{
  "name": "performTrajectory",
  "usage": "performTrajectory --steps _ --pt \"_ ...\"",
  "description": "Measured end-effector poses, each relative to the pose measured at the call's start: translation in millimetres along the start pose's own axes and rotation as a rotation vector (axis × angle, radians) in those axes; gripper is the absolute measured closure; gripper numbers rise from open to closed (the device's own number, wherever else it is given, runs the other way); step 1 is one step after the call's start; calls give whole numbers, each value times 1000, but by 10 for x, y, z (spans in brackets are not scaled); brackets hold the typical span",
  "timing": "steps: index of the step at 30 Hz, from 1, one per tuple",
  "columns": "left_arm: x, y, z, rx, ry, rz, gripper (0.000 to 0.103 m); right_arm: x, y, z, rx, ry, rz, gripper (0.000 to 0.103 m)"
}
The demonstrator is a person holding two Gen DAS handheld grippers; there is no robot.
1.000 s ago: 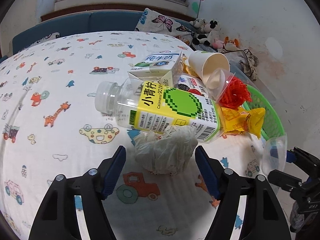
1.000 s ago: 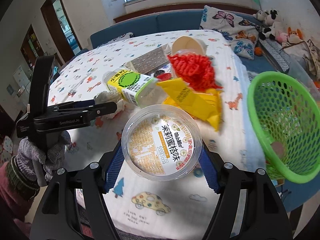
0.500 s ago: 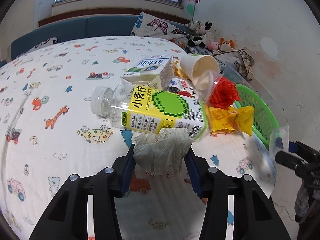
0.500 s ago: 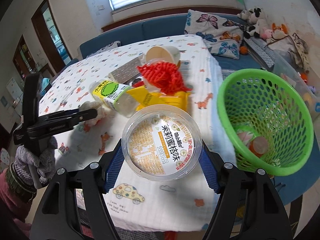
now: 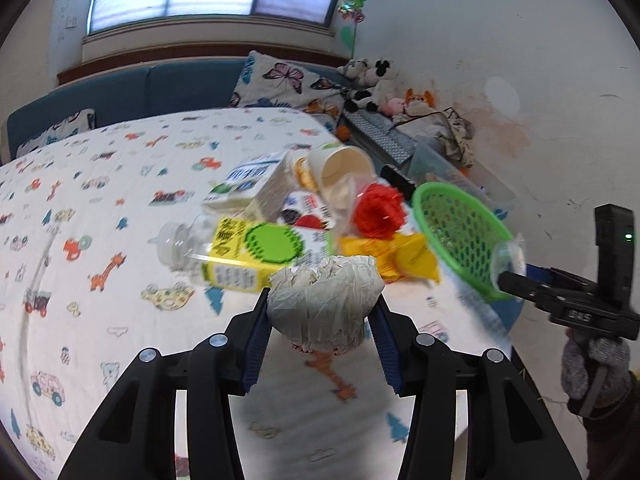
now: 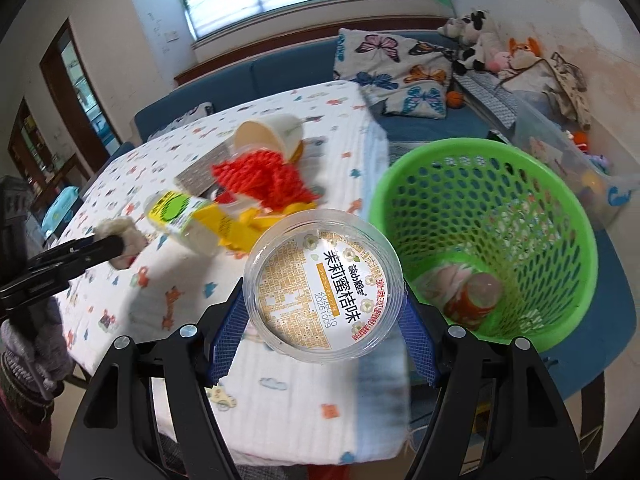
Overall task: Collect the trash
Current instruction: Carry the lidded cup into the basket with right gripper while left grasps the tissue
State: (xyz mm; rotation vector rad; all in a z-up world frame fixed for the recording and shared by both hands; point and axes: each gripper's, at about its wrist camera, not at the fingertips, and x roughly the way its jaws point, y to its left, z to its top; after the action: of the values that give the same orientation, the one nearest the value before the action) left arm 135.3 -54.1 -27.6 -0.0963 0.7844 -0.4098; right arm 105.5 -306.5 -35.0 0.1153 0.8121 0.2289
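Note:
My left gripper (image 5: 320, 320) is shut on a crumpled white paper wad (image 5: 325, 304), held above the patterned tablecloth (image 5: 120, 216). My right gripper (image 6: 324, 314) is shut on a clear plastic cup (image 6: 325, 285) with an orange printed label, held just left of the green mesh basket (image 6: 516, 184). The basket holds a small orange-labelled container (image 6: 472, 300). On the table lies a pile: a clear bottle (image 5: 248, 252) with a yellow-green label, a milk carton (image 5: 244, 184), a paper cup (image 5: 340, 168), red netting (image 5: 378, 210) and a yellow wrapper (image 5: 400, 256).
The green basket (image 5: 460, 232) stands off the table's right edge, above a blue seat (image 6: 616, 280). A blue sofa (image 5: 160, 88) with butterfly cushions (image 6: 396, 68) and plush toys (image 6: 480, 44) lines the far wall. A gloved hand (image 5: 592, 368) holds the right gripper's handle.
The left jaws closed on the paper wad and lifted it off the cloth. The right gripper carried the clear cup rightward, closer to the green basket.

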Motion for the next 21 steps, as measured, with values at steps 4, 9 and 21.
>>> performTrajectory --steps 4,9,21 --pt "17 -144 103 25 -8 -22 57 -6 -247 65 30 -6 -46 32" --pt "74 -329 219 62 -13 -46 57 0 -582 141 67 -6 -112 32" --pt "313 -777 548 146 -11 -83 57 240 -1243 208 165 40 -192 32"
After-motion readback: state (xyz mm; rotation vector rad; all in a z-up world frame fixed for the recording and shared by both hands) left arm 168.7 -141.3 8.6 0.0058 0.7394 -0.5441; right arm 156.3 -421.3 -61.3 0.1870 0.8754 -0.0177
